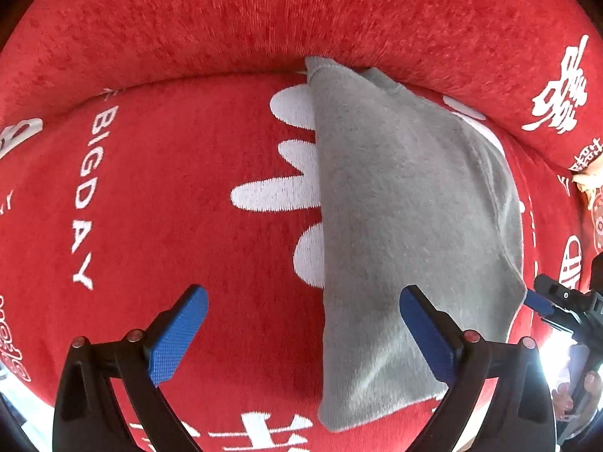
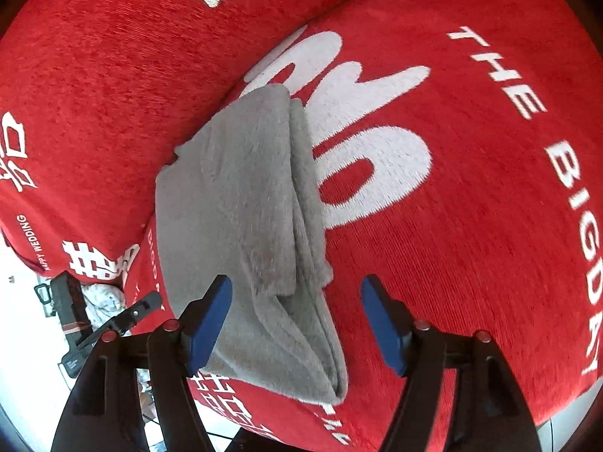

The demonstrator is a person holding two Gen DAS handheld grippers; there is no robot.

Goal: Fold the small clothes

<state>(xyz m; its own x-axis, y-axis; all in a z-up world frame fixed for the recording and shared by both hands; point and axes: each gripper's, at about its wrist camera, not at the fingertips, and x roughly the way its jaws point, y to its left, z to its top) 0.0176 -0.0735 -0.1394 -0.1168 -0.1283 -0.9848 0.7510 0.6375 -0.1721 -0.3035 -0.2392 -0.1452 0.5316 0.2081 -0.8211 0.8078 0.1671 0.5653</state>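
- We see the small grey fleece garment (image 1: 407, 226) lying folded lengthwise on the red chenille seat cushion (image 1: 188, 207), its far end tucked against the red back cushion (image 1: 301, 11) and its near end reaching the seat's front edge.
- In the right wrist view the garment's layers (image 2: 301, 188) sit stacked but uneven along one long side; we judge one more fold is due.
- Our left gripper (image 1: 303, 333) hovers with its blue-padded fingers (image 1: 177, 339) spread wide, holding nothing; one pad sits over the garment's near corner.
- Our right gripper (image 2: 296, 324) likewise stands wide apart and empty, straddling the garment's near end.
- Risk, as we judge it: pinching only the top layer would peel the stack open, and the plush seat may drag the fleece and skew the fold.
- The near end overhangs the seat's edge slightly, so a nudge could slide it off.
- We see no containers; a pale crumpled cloth (image 2: 103, 297) lies beyond the cushion.
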